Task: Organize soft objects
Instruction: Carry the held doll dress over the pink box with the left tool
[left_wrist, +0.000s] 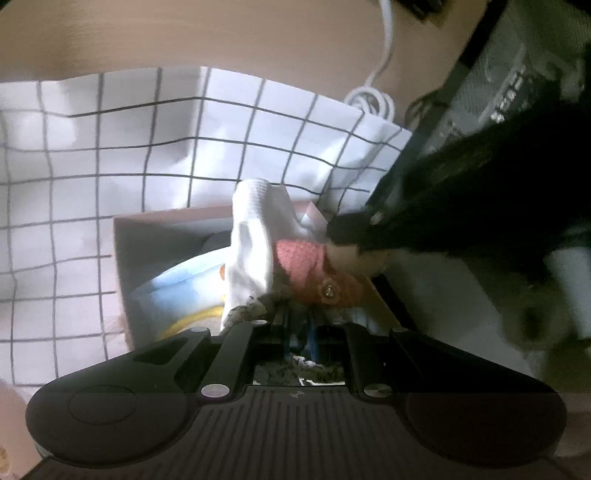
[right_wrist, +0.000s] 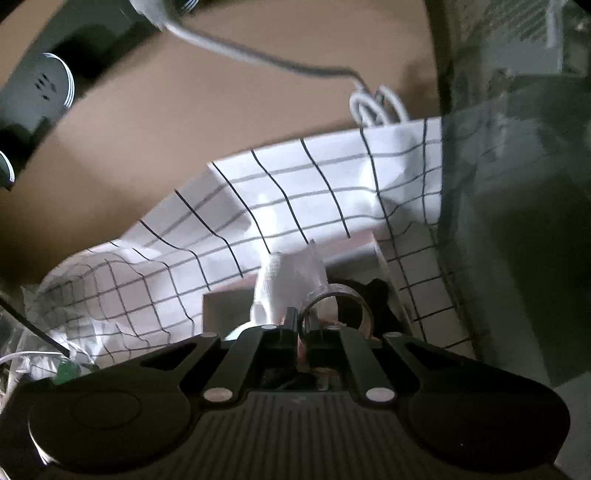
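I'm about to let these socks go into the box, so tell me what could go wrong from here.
1. The white sock stands up above the box rim; released now, it may drape over the edge instead of dropping in.
2. The left gripper and right gripper are crowded close over the same spot, so they could bump.
3. The box sits on a loose checked cloth, which may shift if nudged.

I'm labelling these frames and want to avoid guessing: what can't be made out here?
- Left wrist view: the box contents, covered by the white sock and pink knit.
- Left wrist view: the right gripper, smeared by motion blur.
- Right wrist view: what the right gripper pinches, hidden by its fingers.
- Both views: the box's near side, hidden by the gripper body.
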